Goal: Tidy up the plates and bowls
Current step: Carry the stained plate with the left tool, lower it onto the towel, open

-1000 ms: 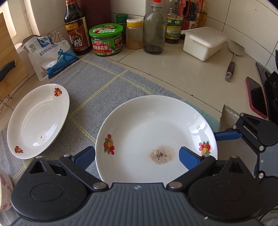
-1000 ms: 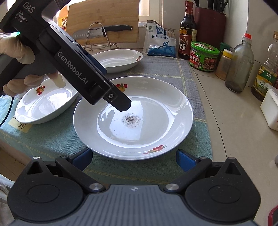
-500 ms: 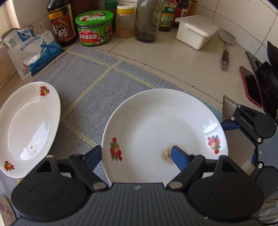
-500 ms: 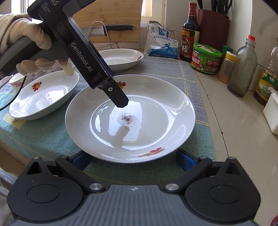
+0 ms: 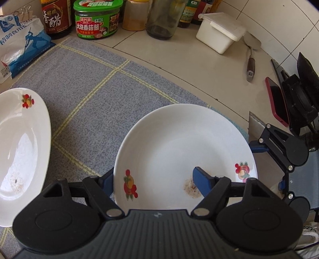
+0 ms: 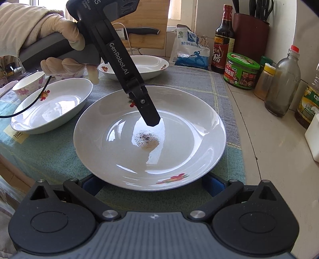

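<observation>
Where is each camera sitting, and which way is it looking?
Left wrist: rides on the left tool, looking steeply down at the big plate; its own fingers straddle the plate's near rim, closing.
Right wrist: rides on the right tool, looking across the same plate from the opposite side; shows its own fingers, the left tool and a gloved hand.
Shared: the big plate, the green jar, the mat.

You get bright daylight from the window behind; glare streaks the big plate (image 6: 149, 137), the fisheye bends the edges, and both pictures stay sharp.
</observation>
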`<state>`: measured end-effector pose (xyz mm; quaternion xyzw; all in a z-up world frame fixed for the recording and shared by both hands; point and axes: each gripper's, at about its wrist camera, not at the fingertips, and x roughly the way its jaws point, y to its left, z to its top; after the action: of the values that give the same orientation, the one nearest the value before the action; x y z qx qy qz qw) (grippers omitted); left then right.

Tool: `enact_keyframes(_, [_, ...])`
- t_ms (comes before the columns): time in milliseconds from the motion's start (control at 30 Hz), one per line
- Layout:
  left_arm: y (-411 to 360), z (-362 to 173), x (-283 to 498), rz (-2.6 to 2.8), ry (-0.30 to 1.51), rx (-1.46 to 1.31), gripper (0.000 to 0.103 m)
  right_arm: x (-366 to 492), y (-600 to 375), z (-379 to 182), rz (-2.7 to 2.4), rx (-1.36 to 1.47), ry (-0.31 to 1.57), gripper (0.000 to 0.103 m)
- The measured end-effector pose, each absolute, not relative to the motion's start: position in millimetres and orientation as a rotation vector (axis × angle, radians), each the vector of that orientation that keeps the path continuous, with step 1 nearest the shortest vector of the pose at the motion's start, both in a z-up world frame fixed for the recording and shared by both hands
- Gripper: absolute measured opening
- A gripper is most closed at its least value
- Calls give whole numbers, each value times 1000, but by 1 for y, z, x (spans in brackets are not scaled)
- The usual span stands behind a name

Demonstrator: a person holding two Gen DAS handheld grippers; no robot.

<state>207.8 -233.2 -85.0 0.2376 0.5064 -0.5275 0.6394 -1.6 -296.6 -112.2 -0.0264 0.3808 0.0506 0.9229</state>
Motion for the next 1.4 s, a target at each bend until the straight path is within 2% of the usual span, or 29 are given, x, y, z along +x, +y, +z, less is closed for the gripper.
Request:
enact_keyframes(233, [-235, -83, 213, -1221, 1167, 533, 75, 3, -292, -110, 108, -80, 796, 103])
enact_keyframes(1033, [-278, -60, 264, -1229, 1057, 522, 74, 48, -330, -94, 36, -97, 758, 103])
enact_keyframes(1400, [-301, -80, 281, -1237, 1029, 523, 74, 76, -346, -102, -9, -77, 771, 103])
